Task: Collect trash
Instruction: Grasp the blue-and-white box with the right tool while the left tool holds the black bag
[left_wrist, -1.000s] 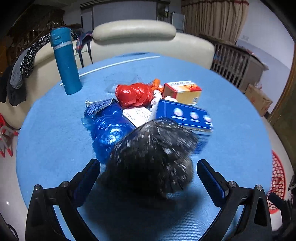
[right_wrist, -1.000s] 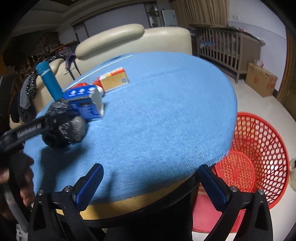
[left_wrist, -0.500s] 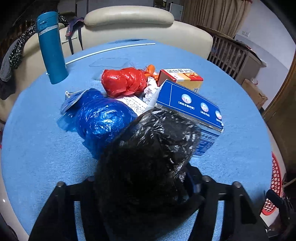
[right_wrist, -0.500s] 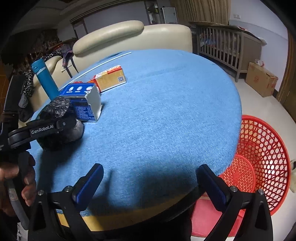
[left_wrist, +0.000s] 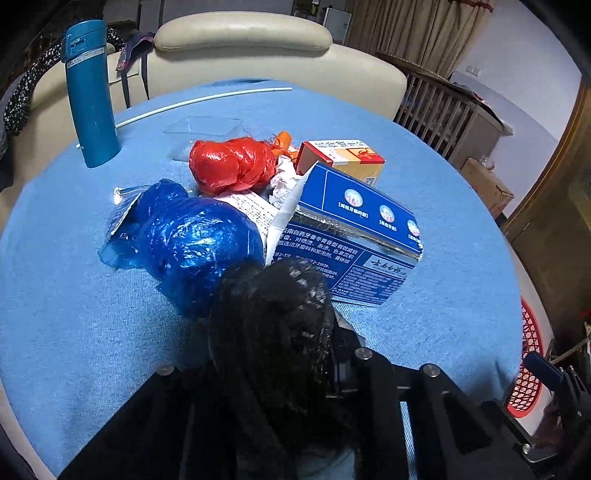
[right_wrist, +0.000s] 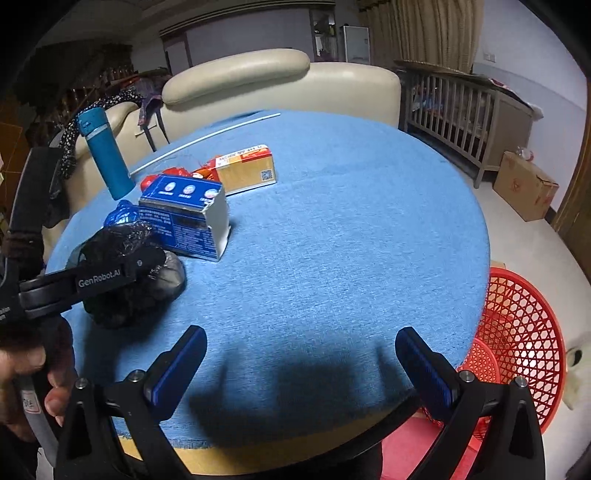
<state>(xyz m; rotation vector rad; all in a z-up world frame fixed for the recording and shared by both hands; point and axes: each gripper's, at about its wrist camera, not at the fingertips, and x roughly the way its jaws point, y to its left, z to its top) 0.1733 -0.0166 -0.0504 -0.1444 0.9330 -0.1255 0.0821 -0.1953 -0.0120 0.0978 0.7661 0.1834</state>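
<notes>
Fingers of the left gripper (left_wrist: 273, 354) have just closed on the black bag (left_wrist: 269, 317) (crumpled) – right gripper (right_wrist: 299, 365) fingers apart above the tabletop (right_wrist: 332, 240).

The counter (right_wrist: 332, 229) wears matt, finely ribbed blue cloth. The black bag (left_wrist: 269, 317), blue bag (left_wrist: 192, 236) and red bag (left_wrist: 229, 162) are thin, crinkled, glossy plastic film. The blue box (left_wrist: 354, 221) is printed cardboard with a slight sheen. The flask (left_wrist: 92, 99) looks smooth and satin. The red basket (right_wrist: 517, 332) is openwork plastic.
</notes>
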